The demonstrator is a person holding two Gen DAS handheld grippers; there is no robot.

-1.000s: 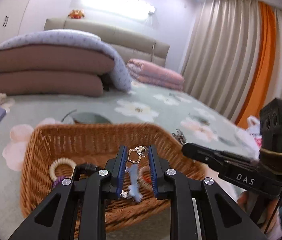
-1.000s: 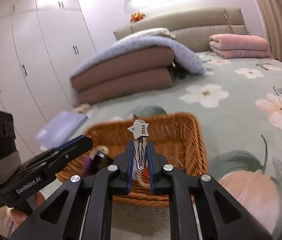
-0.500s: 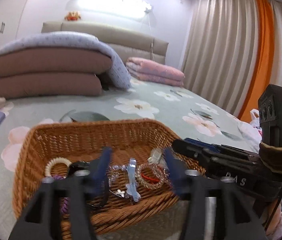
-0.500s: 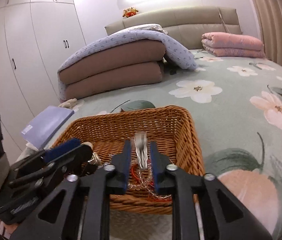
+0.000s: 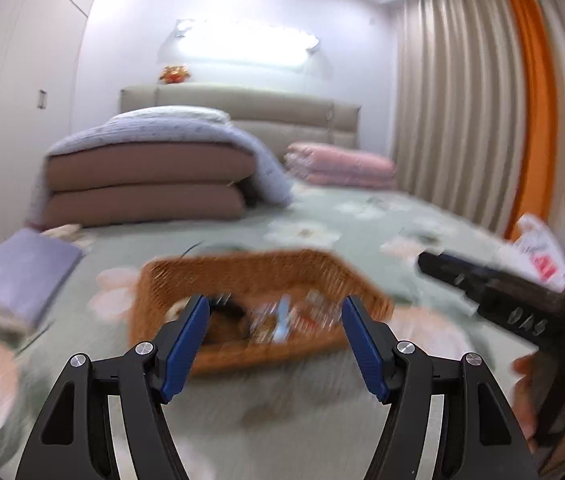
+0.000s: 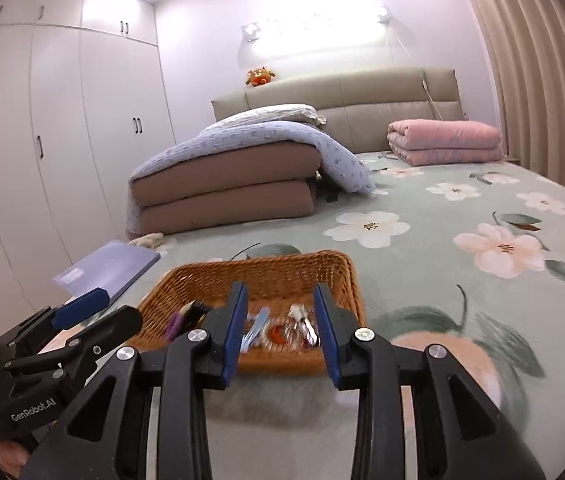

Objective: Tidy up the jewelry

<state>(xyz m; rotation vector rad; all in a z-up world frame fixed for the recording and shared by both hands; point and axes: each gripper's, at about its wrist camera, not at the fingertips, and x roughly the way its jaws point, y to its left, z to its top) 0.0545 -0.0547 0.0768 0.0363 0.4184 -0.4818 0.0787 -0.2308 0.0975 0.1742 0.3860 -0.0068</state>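
A brown wicker basket (image 5: 242,262) (image 6: 266,264) sits on the flowered bedspread, holding several jewelry pieces (image 6: 282,326) in a loose pile, with a blue clip and red and silver bits among them. The left wrist view is motion-blurred. My left gripper (image 5: 275,300) hovers in front of the basket's near rim, jaws wide open with nothing between the blue pads. Also short of the near rim, my right gripper (image 6: 279,285) is open and empty with a narrower gap. Each gripper shows at the edge of the other's view, the two side by side.
A purple folder (image 6: 110,264) lies left of the basket. Folded brown quilts under a blue-grey blanket (image 6: 226,188) and a pink folded blanket (image 6: 442,140) lie further back on the bed. White wardrobes (image 6: 62,140) stand left, curtains (image 5: 462,120) right, and a white bag (image 5: 538,252) lies by the bed's right edge.
Both grippers let go of the small metal pieces they held over the basket, and the jaws opened. Both have since drawn back and up, so the basket looks smaller and farther away.
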